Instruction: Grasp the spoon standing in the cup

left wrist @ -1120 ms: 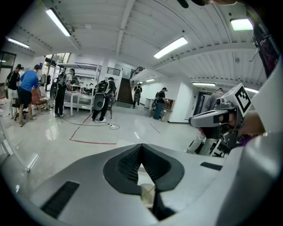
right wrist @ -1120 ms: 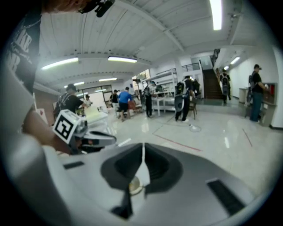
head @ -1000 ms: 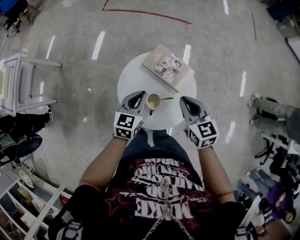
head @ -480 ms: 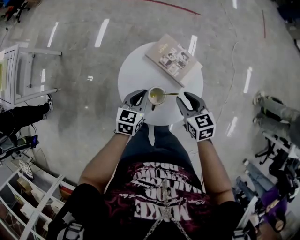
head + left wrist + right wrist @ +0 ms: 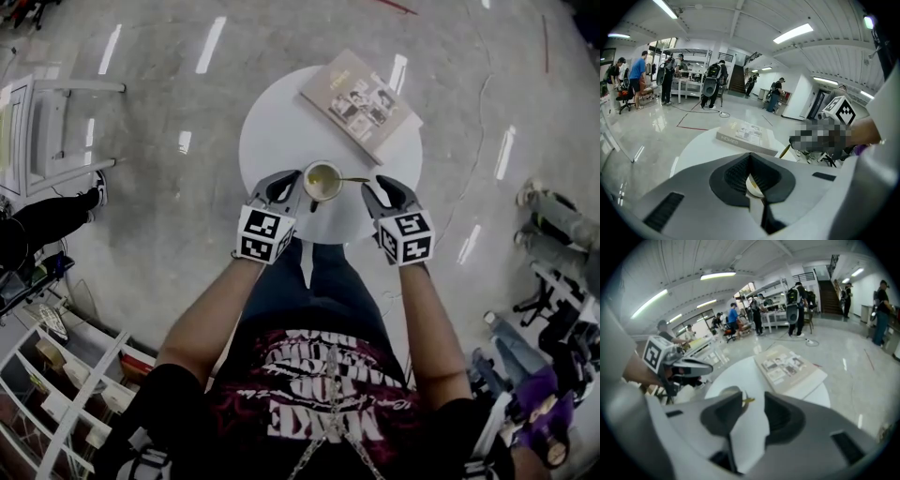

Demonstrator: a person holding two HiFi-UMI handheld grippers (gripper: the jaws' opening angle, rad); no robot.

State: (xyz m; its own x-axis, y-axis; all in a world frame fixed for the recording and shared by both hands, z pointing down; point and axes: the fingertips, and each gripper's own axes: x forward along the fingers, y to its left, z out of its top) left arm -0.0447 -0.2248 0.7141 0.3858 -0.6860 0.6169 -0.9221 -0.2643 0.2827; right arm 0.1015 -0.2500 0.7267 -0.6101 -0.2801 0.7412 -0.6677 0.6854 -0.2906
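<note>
A cup [image 5: 322,180] stands near the front edge of a round white table [image 5: 272,122]. A gold spoon [image 5: 352,179] stands in it, with the handle leaning out to the right. My left gripper [image 5: 289,182] sits just left of the cup, its tips together and nothing in them. Through the hollow behind its tips in the left gripper view [image 5: 750,157] I see the cup rim [image 5: 753,186]. My right gripper [image 5: 380,188] is just right of the spoon handle. Its jaws have just been opening and nothing is between them [image 5: 753,401]. The handle's tip [image 5: 746,401] lies ahead of them.
A thick book [image 5: 361,103] lies on the table's far right part. A white frame stand [image 5: 56,122] is on the floor at left. Seated people's legs [image 5: 553,216] and chairs line the right side. A wire rack [image 5: 56,394] fills the lower left.
Both grippers have sunk toward the table and closed in on either side of the cup. The right gripper's jaws have opened from shut.
</note>
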